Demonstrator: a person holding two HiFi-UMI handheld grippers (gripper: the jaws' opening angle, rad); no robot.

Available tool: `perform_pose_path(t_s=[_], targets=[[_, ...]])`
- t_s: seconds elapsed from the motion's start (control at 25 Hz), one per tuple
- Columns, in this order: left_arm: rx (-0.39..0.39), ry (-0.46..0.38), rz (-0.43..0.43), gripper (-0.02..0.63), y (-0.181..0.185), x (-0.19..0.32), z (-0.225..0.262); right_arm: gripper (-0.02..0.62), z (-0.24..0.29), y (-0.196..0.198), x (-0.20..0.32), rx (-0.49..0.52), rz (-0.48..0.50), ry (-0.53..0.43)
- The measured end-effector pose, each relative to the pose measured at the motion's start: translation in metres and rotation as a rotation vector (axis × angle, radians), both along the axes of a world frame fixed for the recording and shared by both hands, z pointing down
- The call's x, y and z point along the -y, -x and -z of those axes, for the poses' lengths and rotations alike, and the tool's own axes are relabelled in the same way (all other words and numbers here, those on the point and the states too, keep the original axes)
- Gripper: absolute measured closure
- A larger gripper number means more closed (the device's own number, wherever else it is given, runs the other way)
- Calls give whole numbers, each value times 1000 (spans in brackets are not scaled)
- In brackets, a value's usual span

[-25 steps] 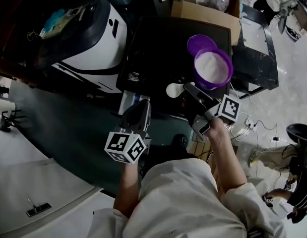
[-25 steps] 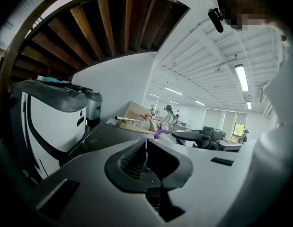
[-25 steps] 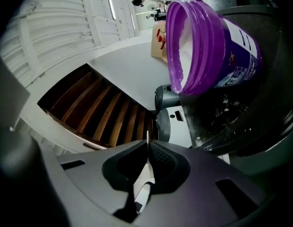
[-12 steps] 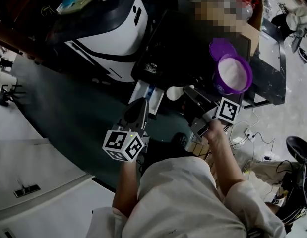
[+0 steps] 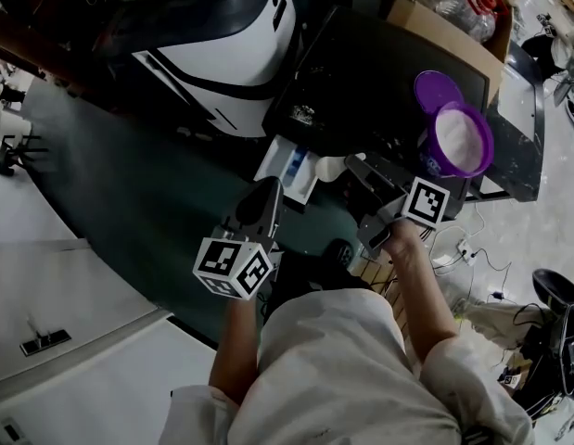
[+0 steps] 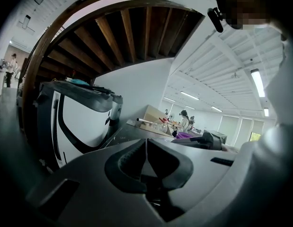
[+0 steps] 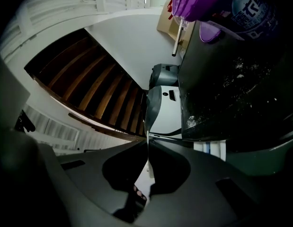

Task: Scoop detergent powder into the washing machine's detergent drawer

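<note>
The black washing machine has its white detergent drawer pulled open at the front. A purple tub full of white powder stands on the machine's right side, its lid lying behind it. My right gripper is shut on the handle of a white scoop, whose bowl hovers just right of the drawer. In the right gripper view the scoop shows edge-on between the jaws, with the tub at the top. My left gripper is shut and empty, just below the drawer.
A white and black appliance stands left of the washing machine. A cardboard box with bottles sits behind the tub. Cables and a power strip lie on the floor to the right. A white cabinet is at lower left.
My right gripper has carried the scoop left, away from the purple tub and over to the open drawer. The head view has shifted, bringing the drawer into sight.
</note>
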State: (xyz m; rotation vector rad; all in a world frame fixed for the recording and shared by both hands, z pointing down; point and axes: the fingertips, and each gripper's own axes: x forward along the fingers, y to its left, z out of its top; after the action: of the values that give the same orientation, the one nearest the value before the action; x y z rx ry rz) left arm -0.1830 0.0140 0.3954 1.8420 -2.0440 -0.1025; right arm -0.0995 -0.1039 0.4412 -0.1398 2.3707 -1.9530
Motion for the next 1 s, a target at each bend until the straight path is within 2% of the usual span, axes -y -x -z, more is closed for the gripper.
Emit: perform_pose_path(t_s=[0.16,0.32,0.44,1.0], targets=[[-11,7,-2,580,6,-3,-4,583,-5,8,-1,-38,3,-50],[-23,13,-7,580,12,-6,-9,583,-10,17,-4,-104,24,-165],[-33,20,-12,580,15,-5,-14,583,-20,22,-7,-166,31,-212],[-68,55,-30,580,27,-6,-33,583,-61,46,-14,-305,82,-451]])
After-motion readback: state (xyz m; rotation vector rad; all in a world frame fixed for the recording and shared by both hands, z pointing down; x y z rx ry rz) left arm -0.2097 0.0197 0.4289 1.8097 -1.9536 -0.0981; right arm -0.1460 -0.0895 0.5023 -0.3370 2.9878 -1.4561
